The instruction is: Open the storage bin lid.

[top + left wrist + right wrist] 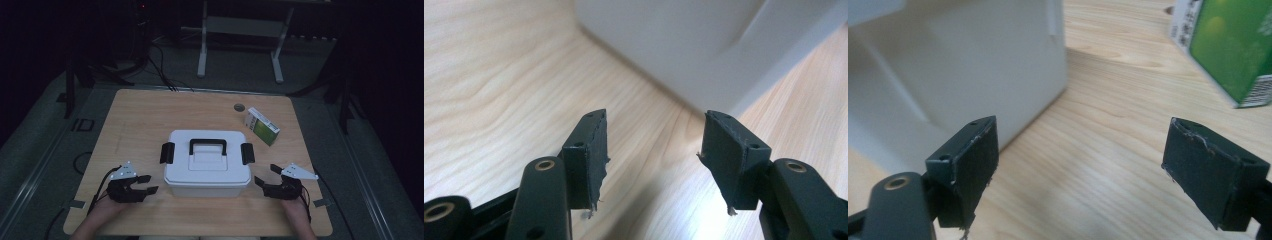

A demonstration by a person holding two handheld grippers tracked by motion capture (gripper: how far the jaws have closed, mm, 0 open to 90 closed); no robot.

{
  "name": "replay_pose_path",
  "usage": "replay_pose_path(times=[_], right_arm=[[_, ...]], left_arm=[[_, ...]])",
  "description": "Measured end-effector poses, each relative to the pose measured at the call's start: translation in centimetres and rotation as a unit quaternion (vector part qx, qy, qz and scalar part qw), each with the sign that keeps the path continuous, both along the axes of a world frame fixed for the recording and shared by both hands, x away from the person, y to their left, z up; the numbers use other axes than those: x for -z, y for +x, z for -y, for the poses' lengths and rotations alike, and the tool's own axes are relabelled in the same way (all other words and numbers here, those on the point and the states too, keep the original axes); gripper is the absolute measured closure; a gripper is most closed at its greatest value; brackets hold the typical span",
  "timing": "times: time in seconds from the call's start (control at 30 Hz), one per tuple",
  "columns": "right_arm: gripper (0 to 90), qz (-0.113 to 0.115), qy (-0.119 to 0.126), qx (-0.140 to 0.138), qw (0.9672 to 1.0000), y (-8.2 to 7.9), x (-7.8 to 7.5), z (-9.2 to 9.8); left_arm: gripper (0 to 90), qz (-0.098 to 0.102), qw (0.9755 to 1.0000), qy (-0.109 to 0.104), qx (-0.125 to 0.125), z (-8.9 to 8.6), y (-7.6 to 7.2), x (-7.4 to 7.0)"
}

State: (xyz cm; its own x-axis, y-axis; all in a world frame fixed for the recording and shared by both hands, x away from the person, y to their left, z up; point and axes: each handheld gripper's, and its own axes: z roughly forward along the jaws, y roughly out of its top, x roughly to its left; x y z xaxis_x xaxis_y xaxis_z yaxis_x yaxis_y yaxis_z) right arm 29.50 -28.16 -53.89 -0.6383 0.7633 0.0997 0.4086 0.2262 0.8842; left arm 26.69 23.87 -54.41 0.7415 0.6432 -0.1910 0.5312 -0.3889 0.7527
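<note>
White lidded box [207,162] closed, contents hidden; left gripper [145,184], right gripper [265,176] jaws wide, empty.

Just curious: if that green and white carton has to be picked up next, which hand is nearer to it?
Probably the right: the right gripper is open on the side of the white box where the carton stands.

White lidded box [207,165]; closed; upright; table centre
</note>
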Motion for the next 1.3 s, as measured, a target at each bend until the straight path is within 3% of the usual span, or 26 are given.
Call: replay_pose_path(times=[0.03,0.07,0.13,0.27,0.4,0.53,0.73,0.8,0.87,0.93,0.97,1.0,1.03,1.1,1.13,1.2,1.27,1.3], right_arm=[[13.2,0.006,-0.002,-0.002,1.0000,-0.1,0.0,0.0],[13.3,0.004,0.023,-0.006,0.9997,-0.1,0.1,0.4],[13.6,0.002,0.028,-0.007,0.9996,0.0,0.1,0.6],[13.6,0.002,0.011,0.001,0.9999,-0.1,0.1,0.9],[13.9,0.002,0.008,0.002,1.0000,-0.4,0.4,1.0],[13.9,-0.005,-0.001,-0.003,1.0000,-0.5,0.8,0.9],[13.8,-0.006,0.010,-0.002,0.9999,-0.6,0.7,1.1],[13.8,-0.003,0.010,-0.003,0.9999,-0.6,0.7,1.1],[13.8,-0.004,0.012,-0.004,0.9999,-0.6,0.7,1.1],[13.8,-0.001,0.014,-0.009,0.9999,-0.7,0.8,1.2],[13.8,-0.001,0.014,-0.009,0.9999,-0.7,0.8,1.2],[13.8,0.002,0.017,-0.009,0.9998,-0.7,0.7,1.3],[13.8,0.002,0.017,-0.009,0.9998,-0.7,0.7,1.3],[13.8,0.000,0.019,-0.005,0.9998,-0.7,0.7,1.4],[13.8,0.000,0.019,-0.005,0.9998,-0.7,0.7,1.4],[13.9,0.000,0.019,-0.004,0.9998,-0.7,0.8,1.5],[13.8,0.000,0.019,-0.005,0.9998,-0.6,0.8,1.4],[13.8,-0.001,0.019,-0.005,0.9998,-0.7,0.8,1.4]], left_arm=[[39.4,-0.007,0.9999,0.010,0.002,-0.1,0.1,-0.1],[38.3,-0.006,0.9997,0.022,0.004,-0.2,0.2,-0.2],[37.2,-0.018,0.9993,0.031,0.009,-0.5,0.5,-0.6],[32.8,-0.033,0.9973,0.062,0.024,-1.1,1.1,-1.2],[32.8,-0.042,0.9932,0.105,0.025,-1.5,1.5,-2.0],[32.8,-0.060,0.9857,0.155,0.028,-1.5,1.7,-2.8],[32.8,-0.093,0.9749,0.197,0.047,-1.4,2.2,-4.1],[32.8,-0.112,0.9691,0.212,0.058,-1.3,2.3,-4.6],[32.8,-0.123,0.9621,0.233,0.070,-1.2,2.5,-4.9],[32.7,-0.128,0.9569,0.249,0.076,-0.9,2.7,-5.4],[32.7,-0.128,0.9569,0.249,0.076,-0.9,2.7,-5.4],[31.7,-0.133,0.9523,0.263,0.080,-0.6,3.1,-6.0],[31.7,-0.133,0.9523,0.263,0.080,-0.6,3.1,-6.0],[31.7,-0.138,0.9490,0.271,0.082,-0.5,3.4,-6.8],[31.8,-0.138,0.9490,0.271,0.082,-0.5,3.4,-6.8],[31.8,-0.141,0.9446,0.283,0.089,-0.4,3.7,-7.4],[31.9,-0.141,0.9434,0.286,0.093,-0.4,3.9,-8.0],[31.9,-0.140,0.9440,0.284,0.093,-0.3,4.0,-8.4]])
